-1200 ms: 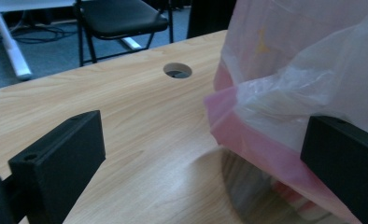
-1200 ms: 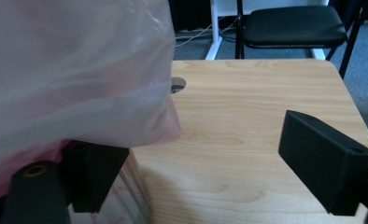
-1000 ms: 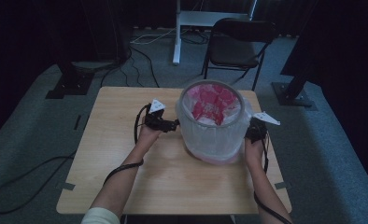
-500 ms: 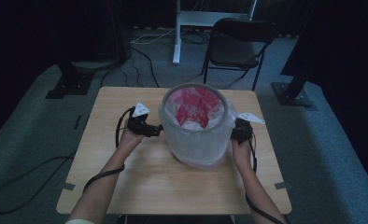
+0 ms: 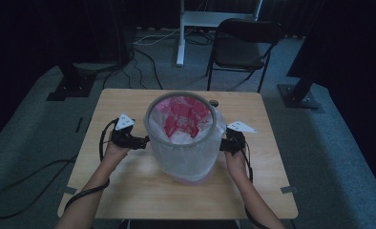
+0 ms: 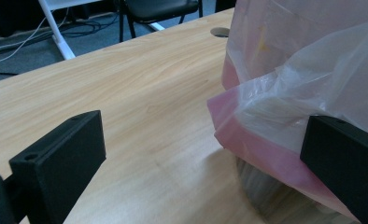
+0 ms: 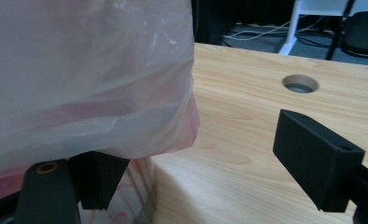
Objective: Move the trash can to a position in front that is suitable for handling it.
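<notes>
While the clear bin (image 5: 183,143), lined with a pink and clear plastic bag (image 6: 285,116), stands mid-counter (image 5: 129,191), the left gripper (image 5: 139,141) and right gripper (image 5: 223,143) flank it, each with jaws wide apart, one jaw tucked under the bag's overhang.

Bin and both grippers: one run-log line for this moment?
bin: upright, bag-lined | left gripper: open at bag edge | right gripper: open at bag edge | table

A grey-rimmed bin (image 5: 182,136) wears a clear bag (image 6: 308,70) edged pink, apparently red-patterned inside, on a pale wood table (image 5: 129,191).
</notes>
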`<state>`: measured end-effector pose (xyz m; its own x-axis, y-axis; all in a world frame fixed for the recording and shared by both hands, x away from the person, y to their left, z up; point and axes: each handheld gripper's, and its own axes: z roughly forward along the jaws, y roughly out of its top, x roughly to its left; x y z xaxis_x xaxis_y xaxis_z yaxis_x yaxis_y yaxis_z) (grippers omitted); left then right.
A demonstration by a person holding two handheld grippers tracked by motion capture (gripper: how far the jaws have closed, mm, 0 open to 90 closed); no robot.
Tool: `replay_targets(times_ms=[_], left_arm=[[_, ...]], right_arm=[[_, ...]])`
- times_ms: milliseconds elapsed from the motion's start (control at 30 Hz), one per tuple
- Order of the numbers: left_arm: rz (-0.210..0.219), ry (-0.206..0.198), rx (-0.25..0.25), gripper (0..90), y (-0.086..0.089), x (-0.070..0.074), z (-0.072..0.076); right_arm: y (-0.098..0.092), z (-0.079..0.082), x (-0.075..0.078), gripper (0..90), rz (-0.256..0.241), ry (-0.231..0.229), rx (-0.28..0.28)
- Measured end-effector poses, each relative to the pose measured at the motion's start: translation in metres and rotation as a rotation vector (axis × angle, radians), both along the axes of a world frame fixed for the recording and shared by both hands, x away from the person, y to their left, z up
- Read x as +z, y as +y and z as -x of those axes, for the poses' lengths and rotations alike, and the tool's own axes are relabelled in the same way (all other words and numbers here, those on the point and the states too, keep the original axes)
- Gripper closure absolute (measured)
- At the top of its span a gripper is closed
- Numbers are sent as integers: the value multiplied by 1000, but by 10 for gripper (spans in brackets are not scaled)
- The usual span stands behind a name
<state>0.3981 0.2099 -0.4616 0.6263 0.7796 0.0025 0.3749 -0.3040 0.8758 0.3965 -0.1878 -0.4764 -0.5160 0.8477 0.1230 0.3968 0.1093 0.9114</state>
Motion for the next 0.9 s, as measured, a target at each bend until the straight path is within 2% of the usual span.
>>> replay_targets(times_ms=[133,167,367,700,900], left_arm=[[-23,-7,1,0,6,2,10],[-29,-10,3,0,10,2,17],[-31,-12,3,0,25,2,36],[-71,-34,2,0,45,4,69],[-51,-27,1,0,57,2,89]], right_arm=[[6,4,1,199,5,1,18],[8,6,1,199,10,1,24],[22,24,1,203,2,5,60],[43,46,3,203,24,5,117],[55,59,3,203,20,16,132]])
